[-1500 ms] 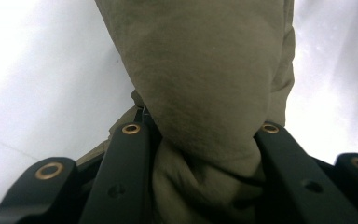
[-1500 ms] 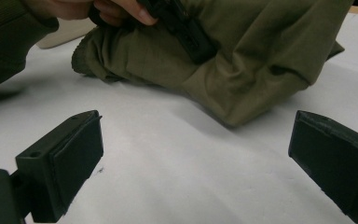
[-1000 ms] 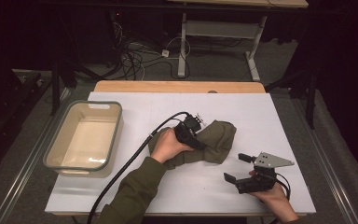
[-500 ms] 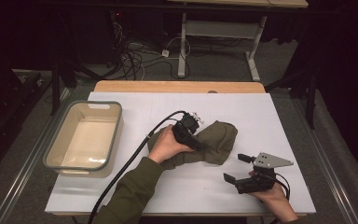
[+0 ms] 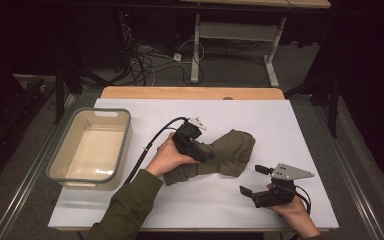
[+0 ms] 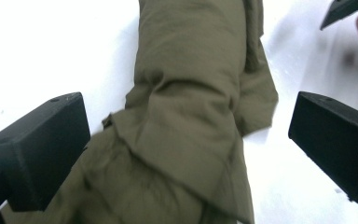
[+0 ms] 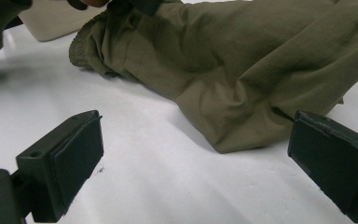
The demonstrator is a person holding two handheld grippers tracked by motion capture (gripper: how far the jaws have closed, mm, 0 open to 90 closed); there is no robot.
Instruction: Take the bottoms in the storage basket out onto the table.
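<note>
Olive cloth (image 5: 230, 152) – crumpled (seemingly loose) – beneath just-opened left claw (image 5: 206, 156).

thing: olive-green cloth garment (image 5: 227, 155)
material: soft woven fabric with folds and creases, a ribbed edge at one end in the right gripper view (image 7: 242, 65)
state: crumpled and bunched, not spread out
pose: lying flat, a long heap running from lower left to upper right in the high view
place: centre of the high view, slightly right of middle, on the white surface (image 5: 305, 135)
close view: fills the middle of the left gripper view (image 6: 186, 121), thick rolled folds across it
</note>
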